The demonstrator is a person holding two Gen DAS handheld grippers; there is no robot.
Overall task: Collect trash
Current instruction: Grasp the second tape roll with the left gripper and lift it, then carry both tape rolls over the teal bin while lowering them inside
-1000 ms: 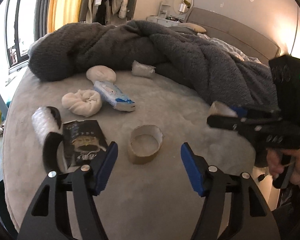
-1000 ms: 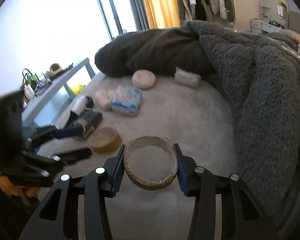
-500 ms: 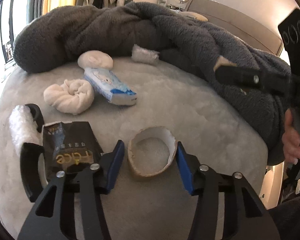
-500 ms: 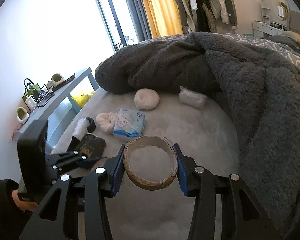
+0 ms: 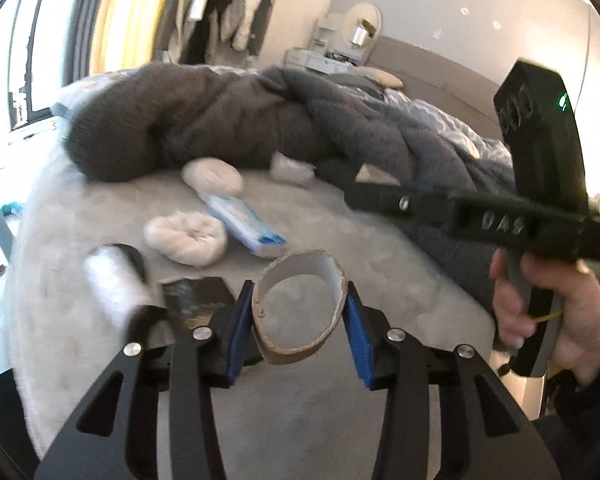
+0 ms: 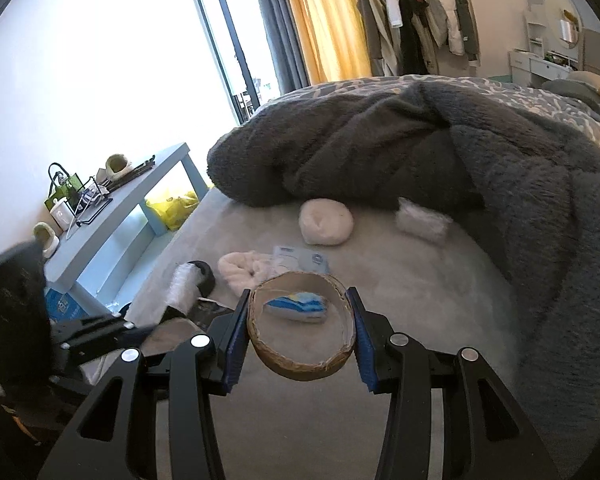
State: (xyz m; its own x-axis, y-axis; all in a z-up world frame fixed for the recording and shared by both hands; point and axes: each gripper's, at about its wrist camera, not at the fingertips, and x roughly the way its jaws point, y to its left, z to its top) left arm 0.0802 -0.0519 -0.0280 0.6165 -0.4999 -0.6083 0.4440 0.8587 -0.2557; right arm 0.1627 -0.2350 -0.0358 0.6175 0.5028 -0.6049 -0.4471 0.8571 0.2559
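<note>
2 white bundles (image 6: pixel 326 222) on grey bed (image 6: pixel 400 280)

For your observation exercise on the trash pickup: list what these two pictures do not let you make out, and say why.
- Dark packet, left wrist view: motion blur makes its print unreadable, and the left gripper covers its lower part.
- Tissue pack, right wrist view: partly hidden behind the cardboard ring in the right gripper.
- Items on the blue shelf, right wrist view: too small to identify.
</note>
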